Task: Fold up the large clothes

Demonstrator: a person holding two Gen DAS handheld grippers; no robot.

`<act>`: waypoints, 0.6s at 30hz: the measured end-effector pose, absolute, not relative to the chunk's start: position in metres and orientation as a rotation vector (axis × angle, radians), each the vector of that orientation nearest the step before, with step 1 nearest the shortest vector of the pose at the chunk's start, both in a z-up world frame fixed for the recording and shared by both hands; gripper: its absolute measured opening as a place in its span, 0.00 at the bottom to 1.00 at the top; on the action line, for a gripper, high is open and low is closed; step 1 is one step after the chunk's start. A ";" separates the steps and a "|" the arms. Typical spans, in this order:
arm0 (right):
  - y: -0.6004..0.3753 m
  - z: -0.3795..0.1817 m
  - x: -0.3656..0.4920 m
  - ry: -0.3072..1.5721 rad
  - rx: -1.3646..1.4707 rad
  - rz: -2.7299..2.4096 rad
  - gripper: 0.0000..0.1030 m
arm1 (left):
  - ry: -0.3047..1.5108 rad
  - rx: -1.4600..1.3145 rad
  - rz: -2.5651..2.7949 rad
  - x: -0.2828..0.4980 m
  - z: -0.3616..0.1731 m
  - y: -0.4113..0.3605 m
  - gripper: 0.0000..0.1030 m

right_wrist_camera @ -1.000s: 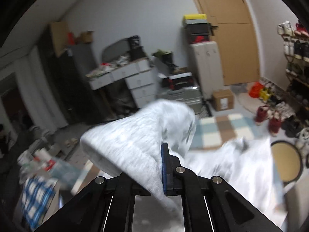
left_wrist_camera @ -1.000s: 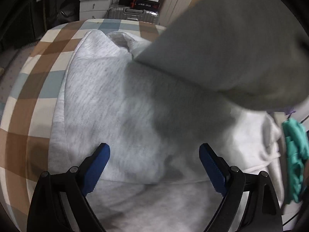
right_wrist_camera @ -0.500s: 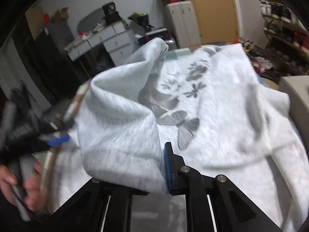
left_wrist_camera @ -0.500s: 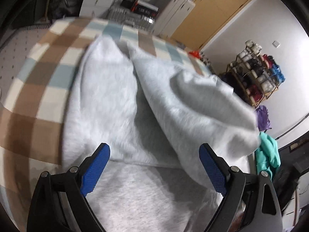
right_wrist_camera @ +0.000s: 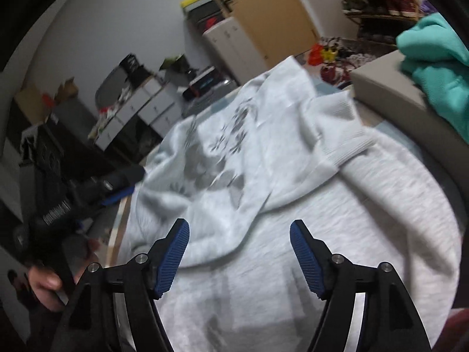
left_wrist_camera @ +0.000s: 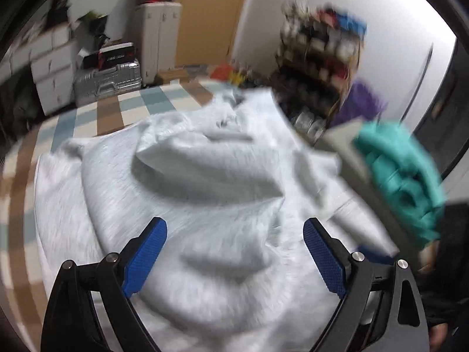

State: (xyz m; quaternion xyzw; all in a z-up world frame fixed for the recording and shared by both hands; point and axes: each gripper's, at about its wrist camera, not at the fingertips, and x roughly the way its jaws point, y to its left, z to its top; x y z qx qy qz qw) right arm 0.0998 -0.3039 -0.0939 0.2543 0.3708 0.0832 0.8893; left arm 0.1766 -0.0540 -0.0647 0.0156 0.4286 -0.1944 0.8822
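Observation:
A large light grey sweatshirt (left_wrist_camera: 211,182) lies on a checked brown, blue and cream surface (left_wrist_camera: 108,114), with one side folded over its middle. In the right wrist view the sweatshirt (right_wrist_camera: 337,220) shows a dark floral print (right_wrist_camera: 225,146) and a ribbed cuff (right_wrist_camera: 348,143) on the folded part. My left gripper (left_wrist_camera: 234,231) hovers open above the cloth, with nothing between its blue pads. My right gripper (right_wrist_camera: 239,231) has its jaws opening just over the folded edge; the cloth lies under them, not pinched. The left gripper (right_wrist_camera: 117,187) and the hand holding it show at left in the right wrist view.
A teal garment (left_wrist_camera: 404,182) lies on a grey box (left_wrist_camera: 351,152) at the right edge. Beyond the surface stand a silver suitcase (left_wrist_camera: 108,79), white drawers (left_wrist_camera: 52,70), a white cabinet (left_wrist_camera: 158,35), a wooden door (left_wrist_camera: 211,14) and a shoe rack (left_wrist_camera: 319,55).
The right gripper carried a fold of the sweatshirt over its middle, came down and let go; its jaws went from shut on cloth to apart. The left gripper stayed open and swung right.

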 end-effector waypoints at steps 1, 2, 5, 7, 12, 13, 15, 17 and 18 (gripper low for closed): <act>-0.307 -0.094 0.101 0.773 0.538 0.163 0.70 | 0.934 0.069 -0.348 0.185 -0.076 -0.061 0.89; -0.308 -0.095 0.105 0.779 0.546 0.159 0.70 | 0.977 0.087 -0.319 0.193 -0.089 -0.063 0.89; -0.309 -0.102 0.110 0.825 0.559 0.167 0.70 | 1.059 0.055 -0.257 0.212 -0.114 -0.055 0.88; -0.305 -0.105 0.107 0.840 0.558 0.186 0.70 | 1.107 -0.025 -0.202 0.221 -0.123 -0.041 0.68; -0.293 -0.109 0.112 0.861 0.547 0.252 0.72 | 1.080 -0.425 -0.323 0.224 -0.115 0.026 0.13; -0.292 -0.112 0.116 0.872 0.572 0.278 0.75 | 1.062 -0.518 -0.338 0.222 -0.115 0.042 0.09; -0.292 -0.118 0.127 0.884 0.644 0.314 0.76 | 1.032 -0.621 -0.367 0.219 -0.112 0.057 0.08; -0.291 -0.129 0.150 0.935 0.727 0.357 0.76 | 1.001 -0.698 -0.418 0.213 -0.109 0.072 0.07; -0.288 -0.137 0.166 0.997 0.781 0.373 0.76 | 0.987 -0.730 -0.439 0.211 -0.107 0.077 0.07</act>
